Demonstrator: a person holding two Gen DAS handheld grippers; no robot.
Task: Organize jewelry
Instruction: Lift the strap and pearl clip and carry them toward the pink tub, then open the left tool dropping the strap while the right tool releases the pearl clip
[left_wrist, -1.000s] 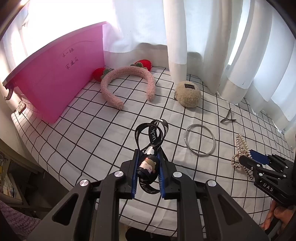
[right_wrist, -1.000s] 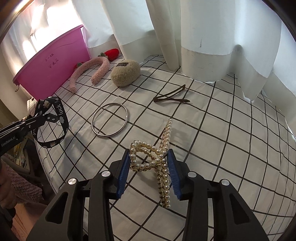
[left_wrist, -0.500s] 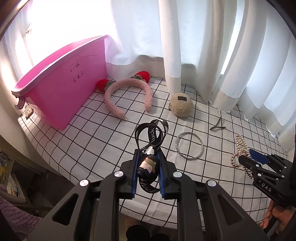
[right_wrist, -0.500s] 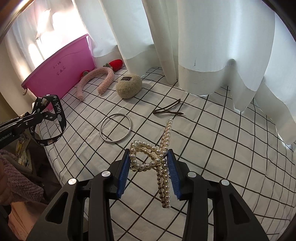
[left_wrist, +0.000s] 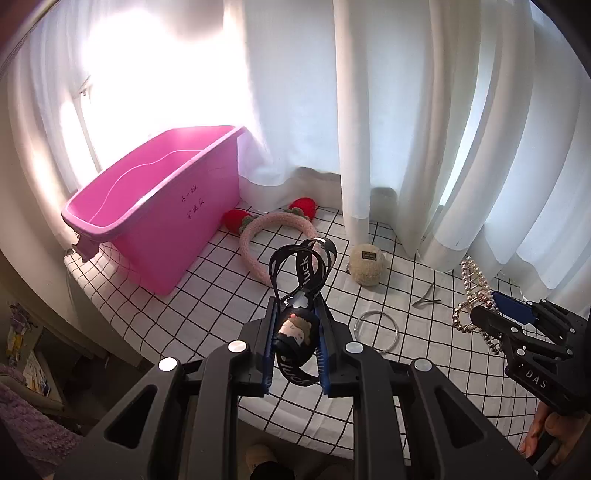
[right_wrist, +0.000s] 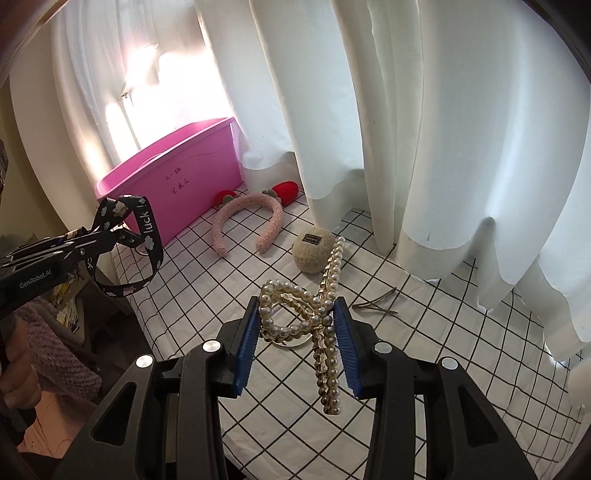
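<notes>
Here the left claw (left_wrist: 295, 332) is clenched on a black strap charm (left_wrist: 301, 280), low centre, and the right claw (right_wrist: 295, 332) grasps a pearl hair clip (right_wrist: 317, 314), both above the tabletop (left_wrist: 221, 302). Next, probably, carry both to the pink bin (left_wrist: 155, 206), upper left.

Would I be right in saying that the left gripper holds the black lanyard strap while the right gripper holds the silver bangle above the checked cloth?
Not quite. The right gripper holds the pearl hair claw, not the silver bangle, which lies on the checked cloth, as the left wrist view shows. The left gripper does hold the black lanyard strap.
</notes>
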